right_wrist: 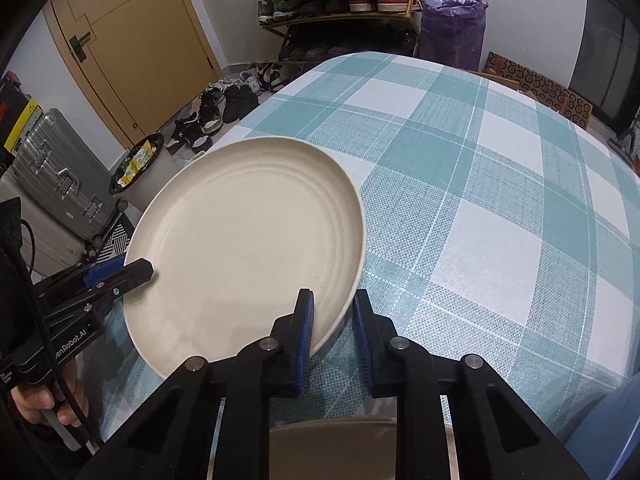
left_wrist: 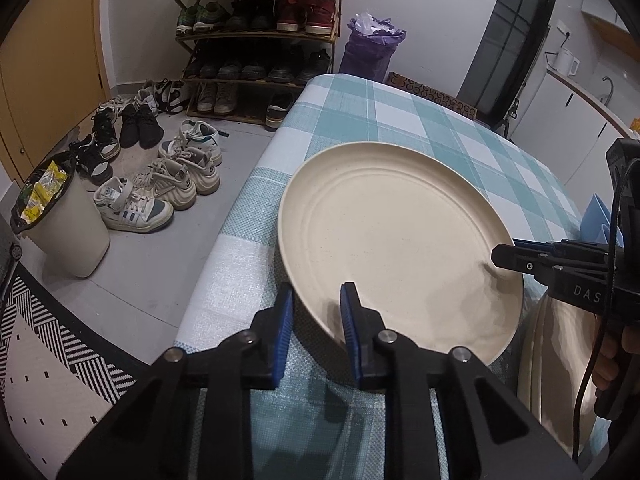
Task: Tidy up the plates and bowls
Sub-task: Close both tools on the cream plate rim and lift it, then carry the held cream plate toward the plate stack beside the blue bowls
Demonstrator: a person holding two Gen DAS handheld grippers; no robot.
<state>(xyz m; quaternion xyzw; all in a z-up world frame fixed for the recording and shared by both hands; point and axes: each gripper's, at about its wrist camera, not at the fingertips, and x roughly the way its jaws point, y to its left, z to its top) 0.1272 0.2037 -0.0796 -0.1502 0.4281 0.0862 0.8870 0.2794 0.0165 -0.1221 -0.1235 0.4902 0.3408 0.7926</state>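
One cream plate (left_wrist: 396, 240), round, matte, faint ridged rings inside the rim, lies on a teal-and-white checked tablecloth (left_wrist: 420, 120) near its edge. Left tongs (left_wrist: 316, 320) pinch the rim at about 7 o'clock, jaws nearly closed, one pad over the rim and one under. Right tongs (right_wrist: 334, 324) clamp the rim at about 4 o'clock likewise. Readable print: "DAS" on the right tongs' body, "enRobot.AI" on the left. Beyond the table at 11 o'clock stands a shoe rack (left_wrist: 260, 36).
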